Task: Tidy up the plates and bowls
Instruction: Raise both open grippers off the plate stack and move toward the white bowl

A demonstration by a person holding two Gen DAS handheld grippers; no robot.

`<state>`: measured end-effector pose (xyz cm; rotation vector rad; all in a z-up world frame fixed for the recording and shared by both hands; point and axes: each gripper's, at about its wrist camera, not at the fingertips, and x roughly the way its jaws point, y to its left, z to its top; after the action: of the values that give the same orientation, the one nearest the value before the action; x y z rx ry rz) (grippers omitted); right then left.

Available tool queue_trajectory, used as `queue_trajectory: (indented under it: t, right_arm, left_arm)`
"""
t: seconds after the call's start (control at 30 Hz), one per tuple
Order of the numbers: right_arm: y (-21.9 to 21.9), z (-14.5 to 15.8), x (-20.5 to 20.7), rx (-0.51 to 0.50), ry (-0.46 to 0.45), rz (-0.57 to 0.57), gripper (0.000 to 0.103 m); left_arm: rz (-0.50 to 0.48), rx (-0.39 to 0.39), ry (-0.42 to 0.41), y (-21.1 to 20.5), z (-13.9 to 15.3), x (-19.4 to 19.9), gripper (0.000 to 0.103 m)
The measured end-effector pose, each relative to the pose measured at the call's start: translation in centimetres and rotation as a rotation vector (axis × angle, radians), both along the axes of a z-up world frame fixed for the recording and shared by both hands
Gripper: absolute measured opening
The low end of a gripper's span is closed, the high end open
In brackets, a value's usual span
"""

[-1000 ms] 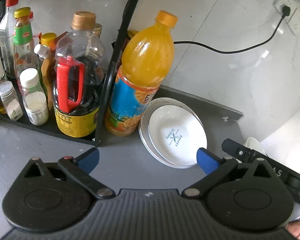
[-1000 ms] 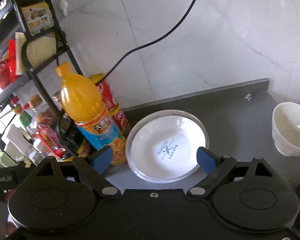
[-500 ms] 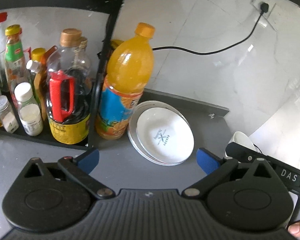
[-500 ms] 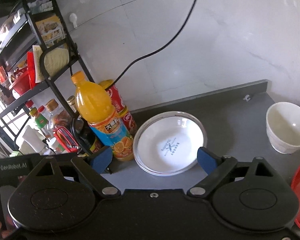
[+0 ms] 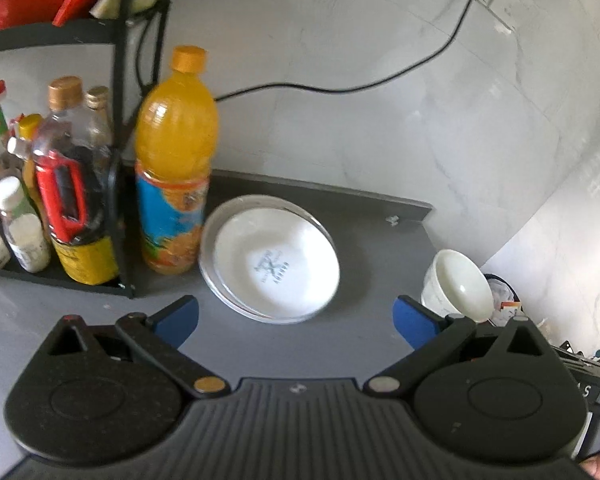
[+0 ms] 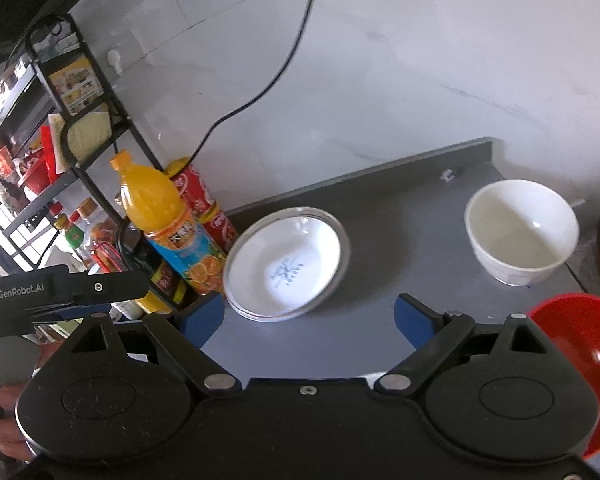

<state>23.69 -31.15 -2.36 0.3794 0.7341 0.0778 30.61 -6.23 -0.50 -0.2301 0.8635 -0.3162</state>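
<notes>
- Bare grey counter (image 6: 400, 216) stretches from the stacked white plates (image 6: 286, 264) rightward to the white bowl (image 6: 520, 232).
- Plates (blue-printed centre) sit just beside the orange juice bottle (image 5: 174, 160).
- Left gripper (image 5: 296, 316) and right gripper (image 6: 308, 314): both spread wide, empty.

Two white plates (image 5: 274, 266) are stacked at mid-frame, a printed mark seen on the top one. A white bowl (image 6: 521, 230) is set upright at right, and a red bowl (image 6: 572, 344) is seen at lower right.
</notes>
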Motion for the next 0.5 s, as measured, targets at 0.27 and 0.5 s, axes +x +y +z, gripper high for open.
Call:
queue_trajectory:
  t: [0.27,0.5]
  right_arm:
    - [-4.2,-0.7,-1.4,0.027,0.014,-0.043,0.092]
    - [-8.0,-1.9,-1.4,0.037,0.05,-0.08,0.091]
  left_arm:
    - [-0.027,0.012,0.02,-4.4,-0.9,-0.9,0.102]
    - [-0.02,-0.004,0.045,-7.4,-1.7,-1.4,0.1]
